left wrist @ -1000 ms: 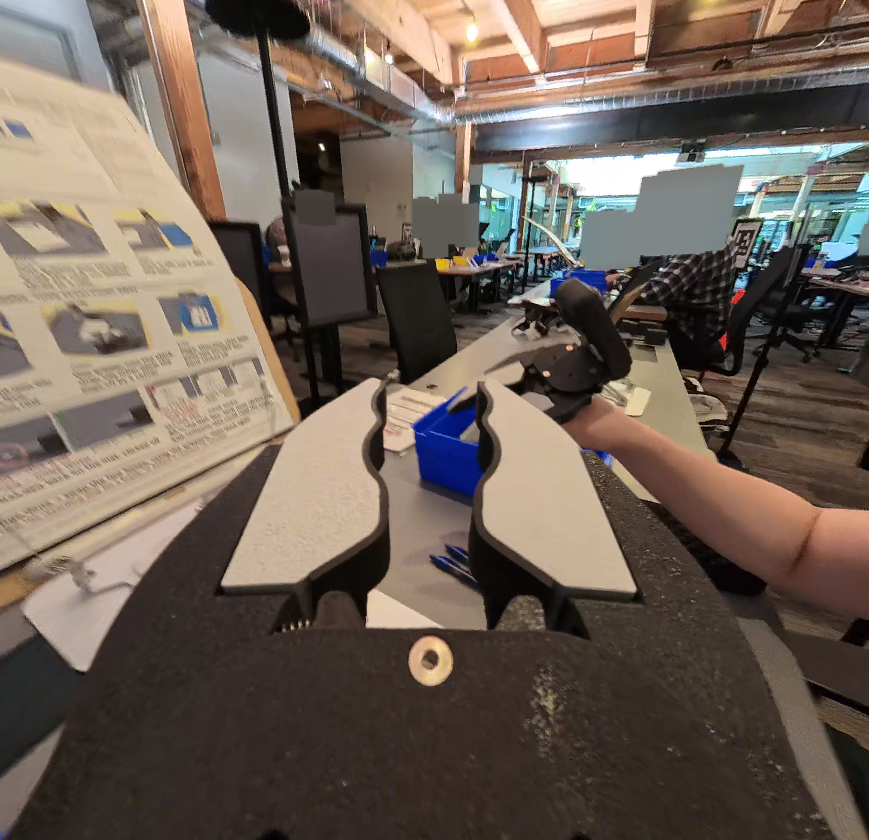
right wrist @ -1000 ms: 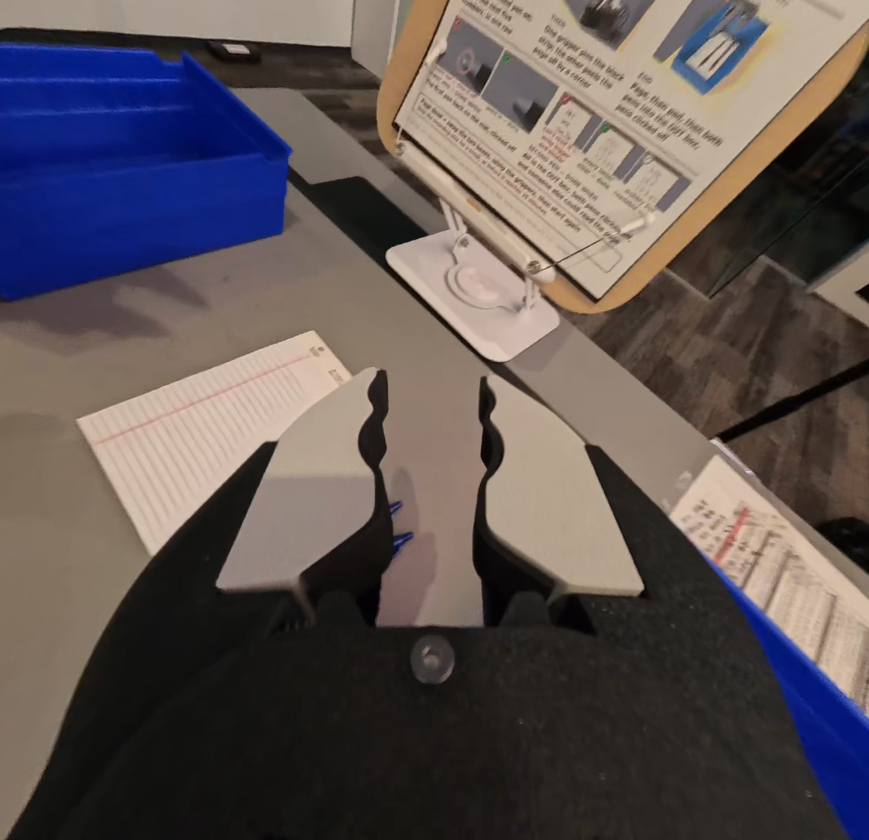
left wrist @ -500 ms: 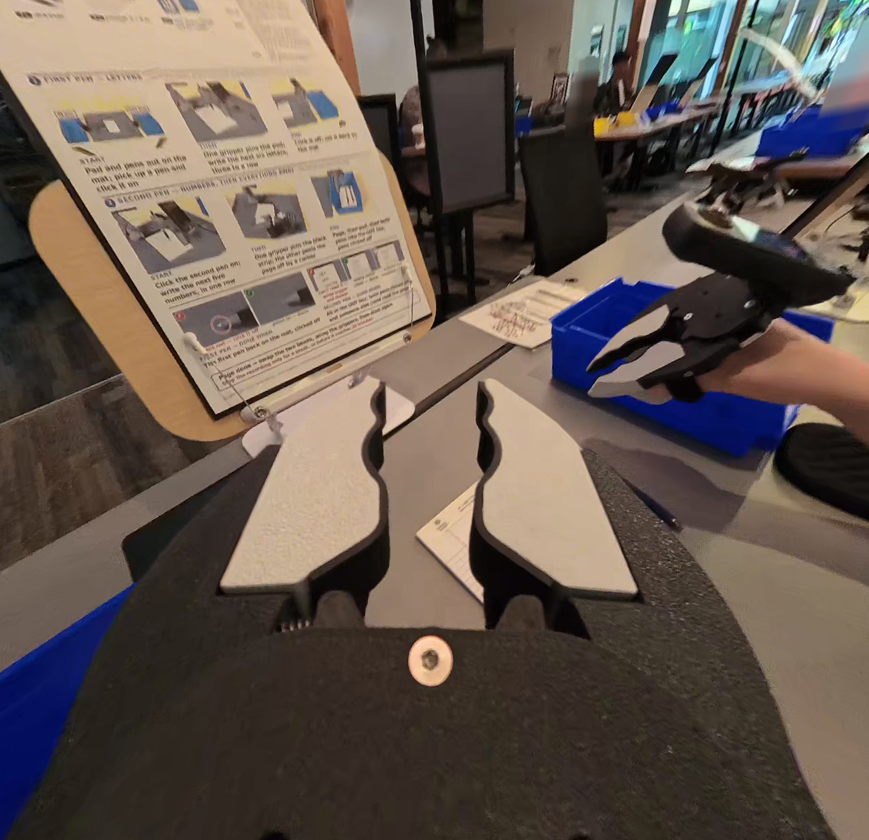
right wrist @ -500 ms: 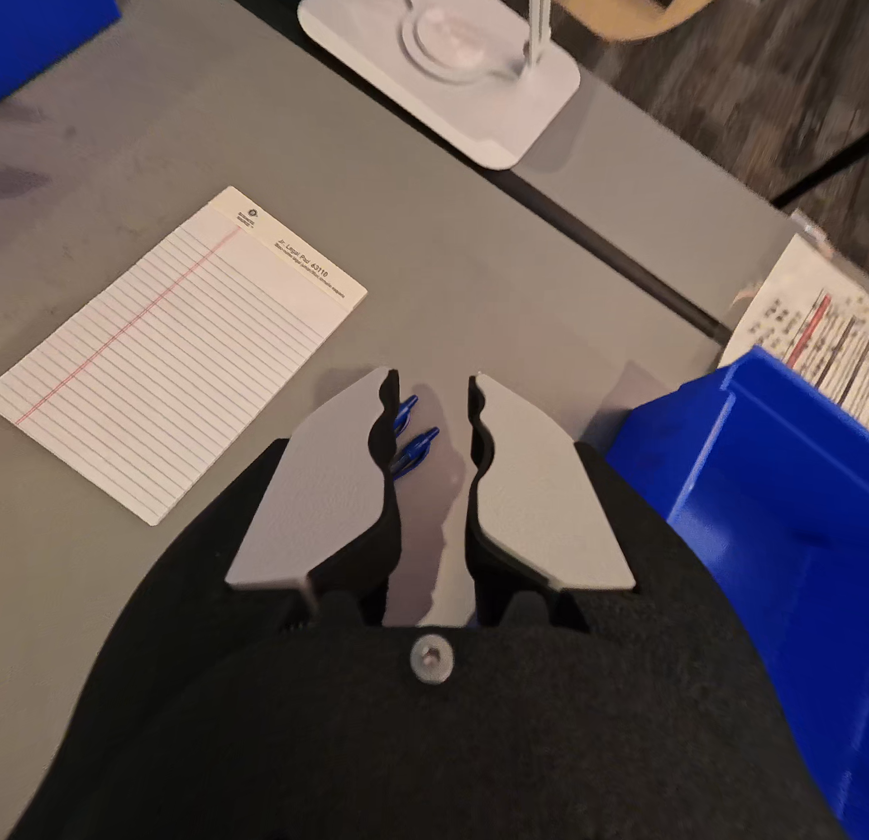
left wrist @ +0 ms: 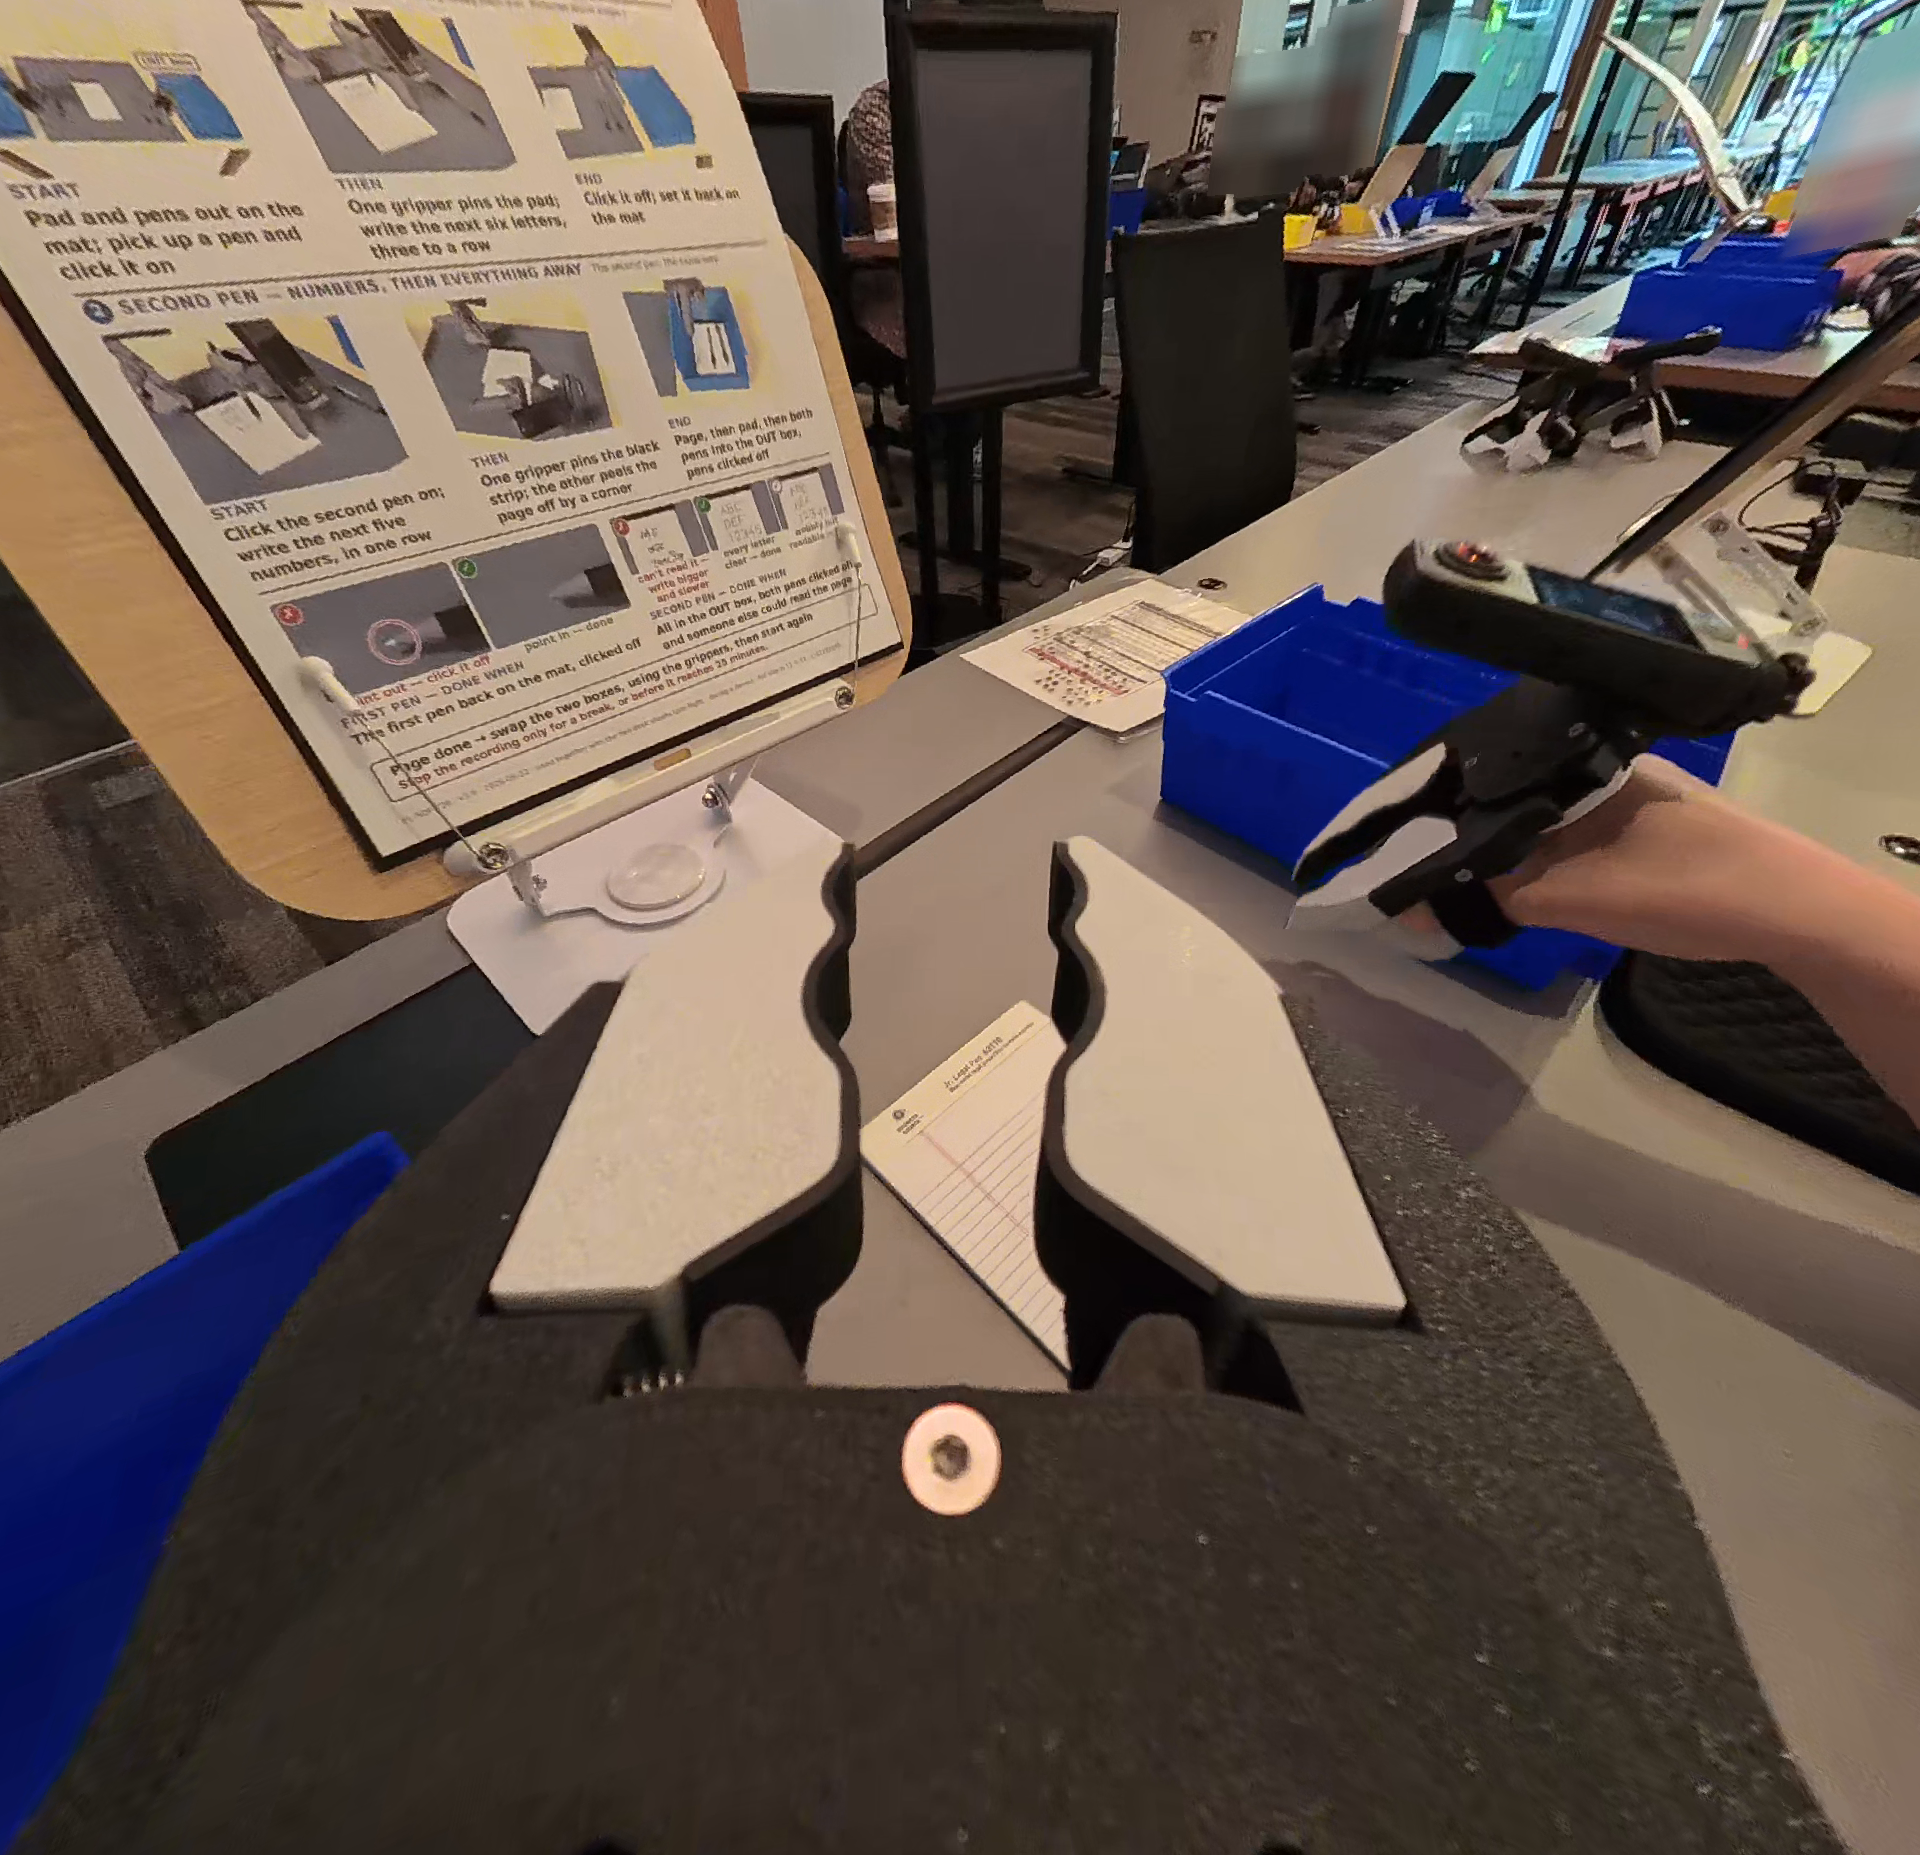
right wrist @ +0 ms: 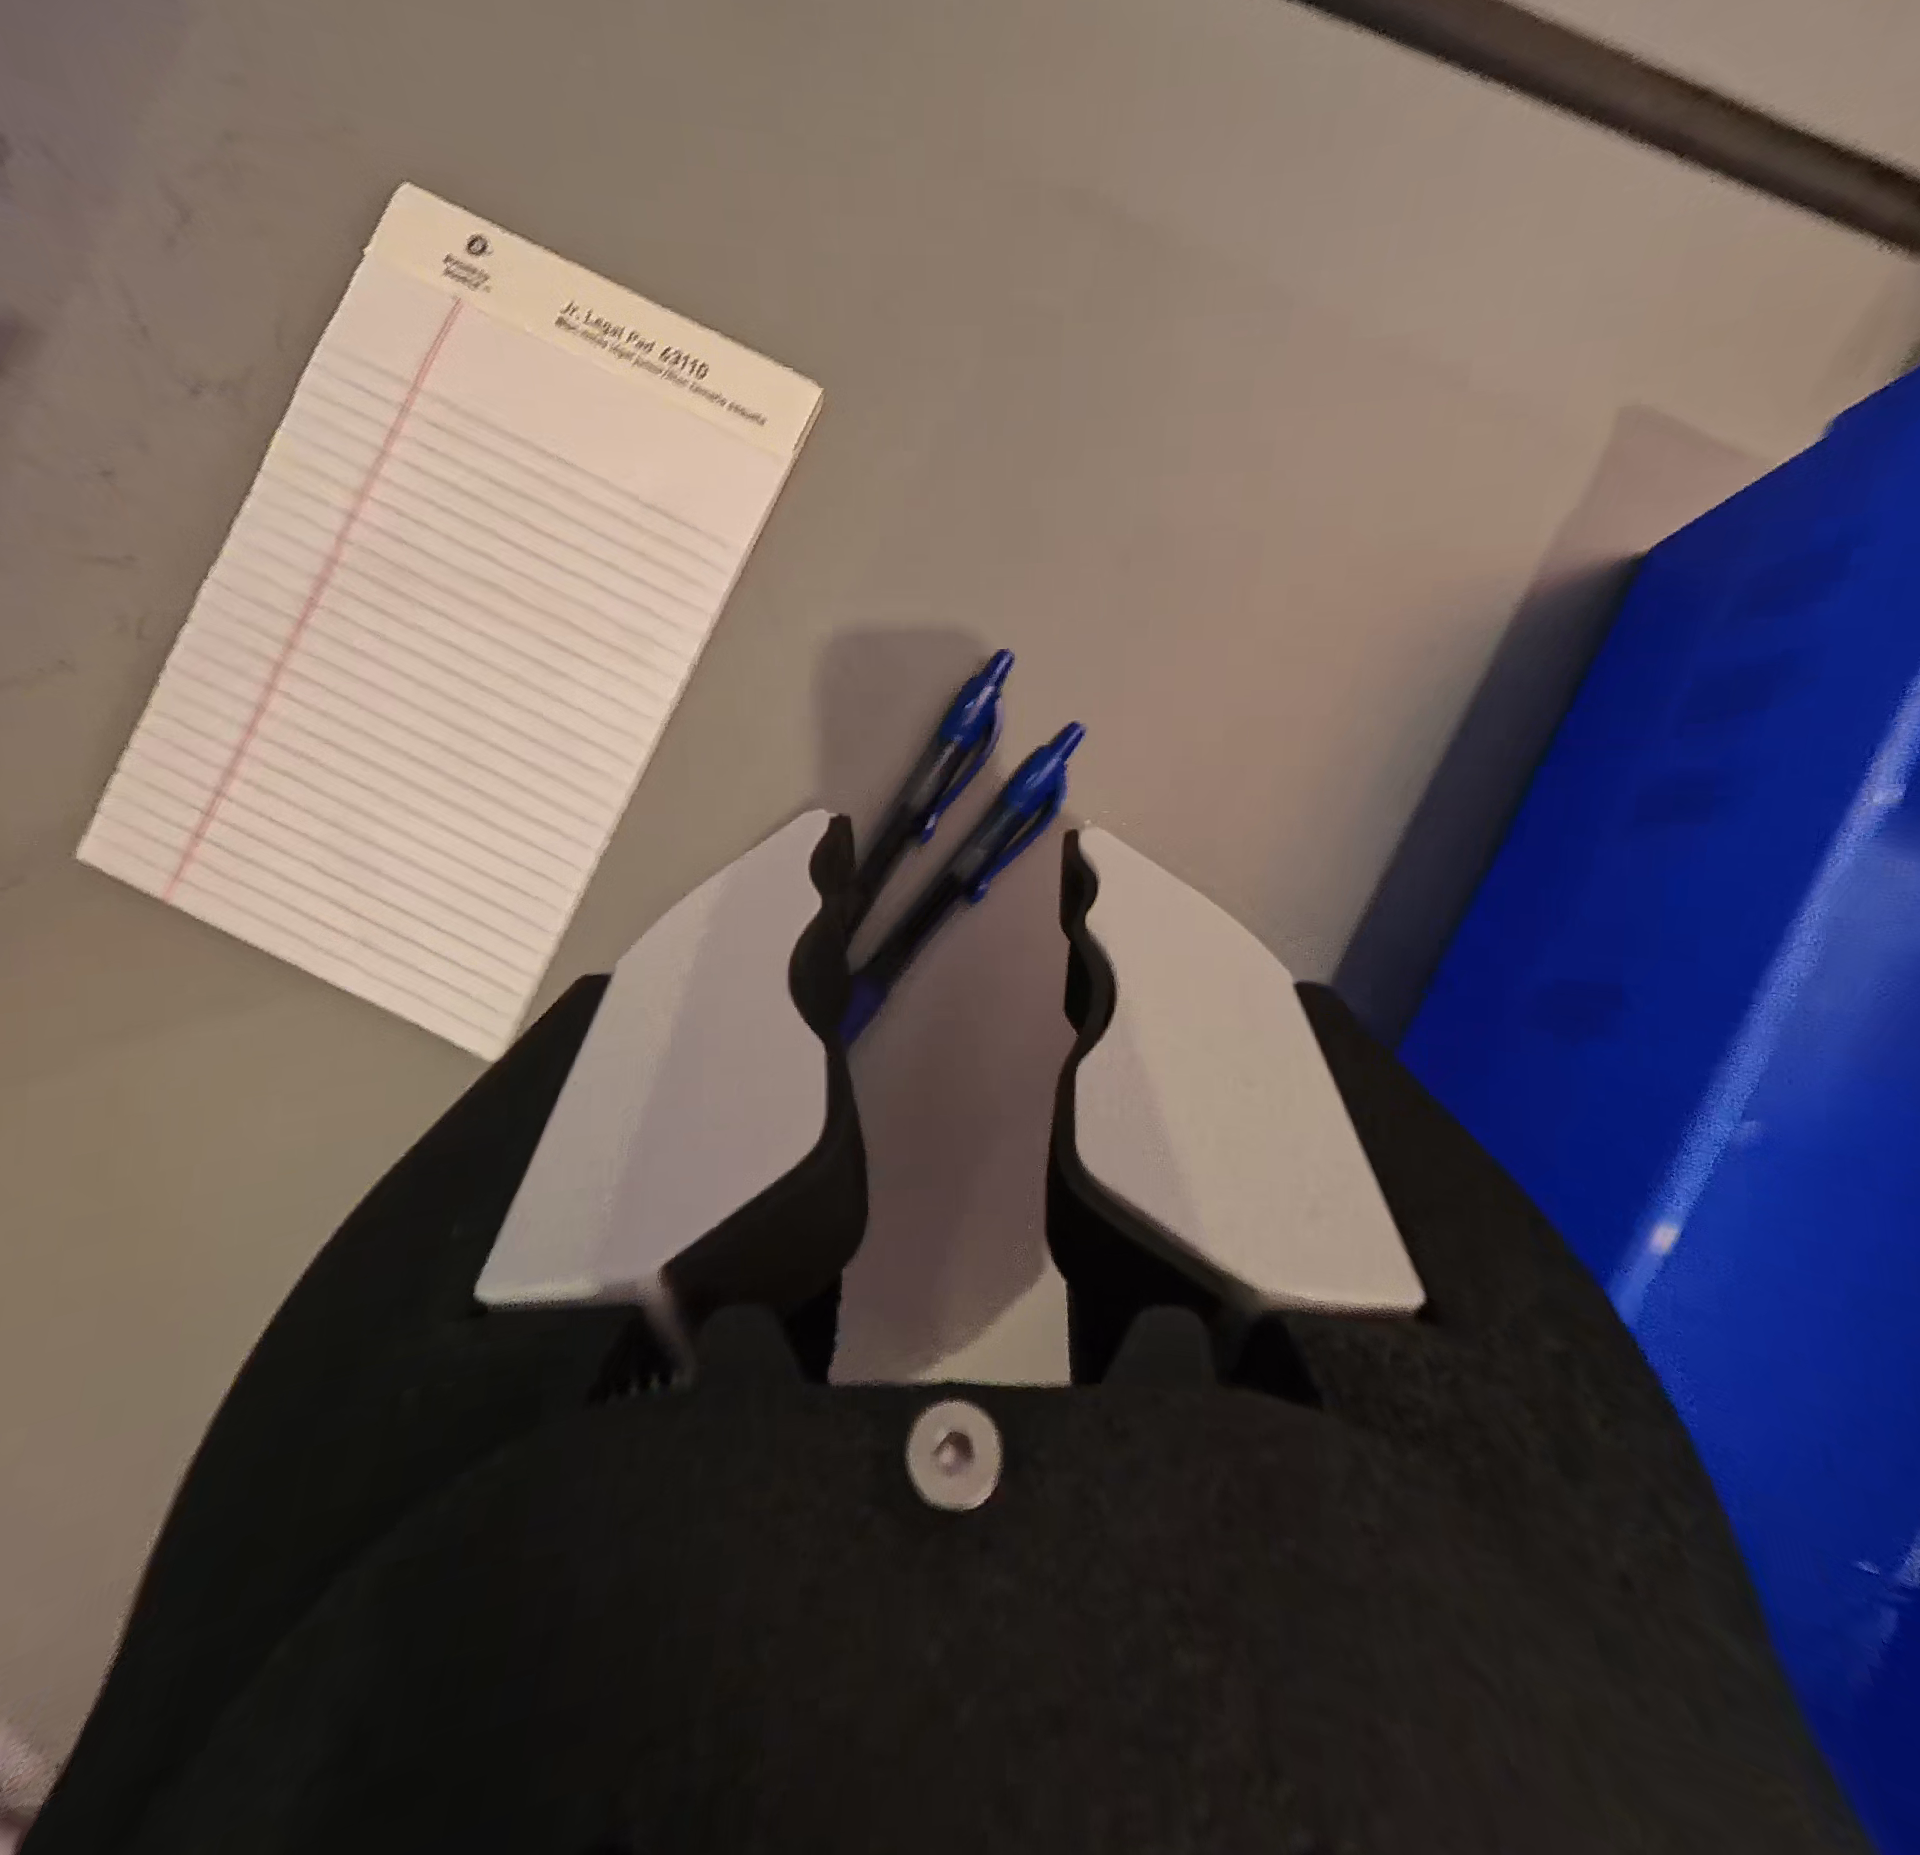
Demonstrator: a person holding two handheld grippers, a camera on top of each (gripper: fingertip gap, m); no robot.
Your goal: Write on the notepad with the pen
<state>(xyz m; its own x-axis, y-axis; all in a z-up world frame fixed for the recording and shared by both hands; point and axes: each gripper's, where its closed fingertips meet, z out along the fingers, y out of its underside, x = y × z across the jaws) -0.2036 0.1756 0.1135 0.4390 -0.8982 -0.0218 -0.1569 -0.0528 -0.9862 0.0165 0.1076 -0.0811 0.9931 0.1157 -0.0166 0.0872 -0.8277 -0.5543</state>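
Right tongs (right wrist: 945, 844), empty and parted, have dropped over two blue pens (right wrist: 1023, 803) beside the notepad (right wrist: 457, 600) on the counter (right wrist: 1143, 299); left tongs (left wrist: 951, 870), parted, now hover above the pad. I expect pickup next.

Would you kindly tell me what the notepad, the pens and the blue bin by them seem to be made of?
Notepad: paper, matte, going by its ruled lines and stacked sheet edges. Pens: probably plastic, with glossy blue clips and dark barrels. Bin: likely moulded plastic, with a smooth, even blue wall and soft sheen.
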